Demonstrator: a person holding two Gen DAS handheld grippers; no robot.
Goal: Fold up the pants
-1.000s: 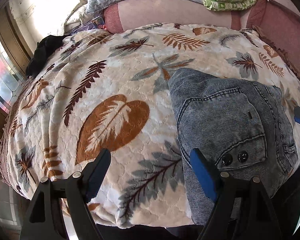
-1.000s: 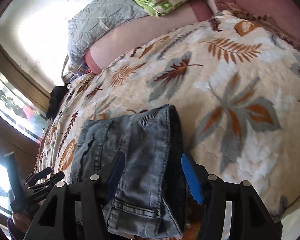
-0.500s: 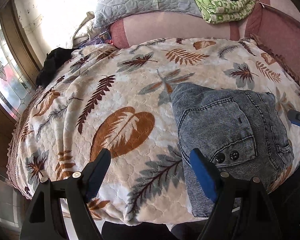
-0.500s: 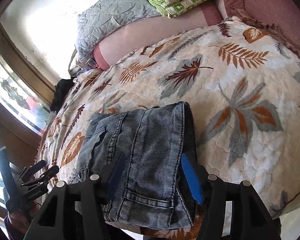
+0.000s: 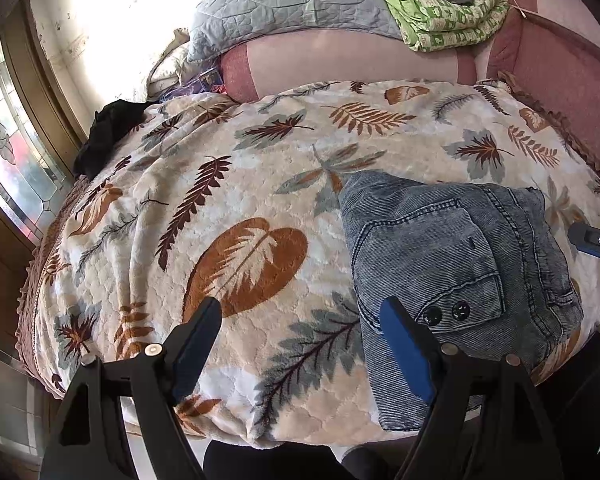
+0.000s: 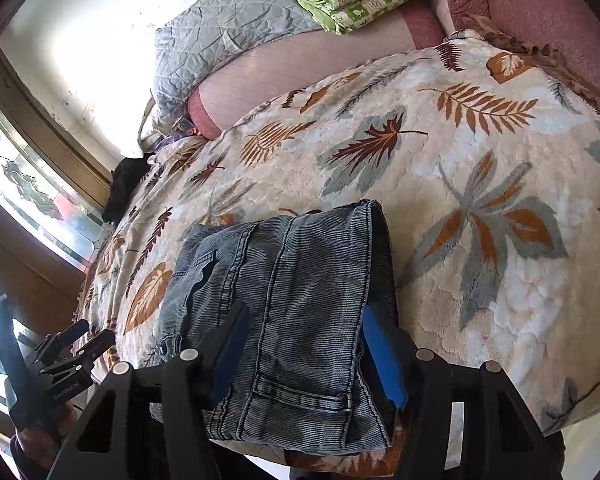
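Note:
The grey-blue denim pants (image 5: pixel 456 264) lie folded into a compact bundle at the near edge of the bed, back pocket with two black buttons on top. They also show in the right wrist view (image 6: pixel 296 300). My left gripper (image 5: pixel 300 320) is open and empty, above the blanket just left of the pants. My right gripper (image 6: pixel 304 328) is open, its jaws standing apart over the near part of the bundle without closing on it. Its tip shows at the right edge of the left wrist view (image 5: pixel 592 238).
The bed carries a cream blanket with leaf prints (image 5: pixel 240 208). A grey quilt (image 5: pixel 284 4) and a folded green blanket (image 5: pixel 448 12) lie on the pink headboard cushion. A black garment (image 5: pixel 108 132) lies at the far left by the window.
Both grippers have pulled back and up from the bed. The folded pants lie where they were and look smaller in both views.

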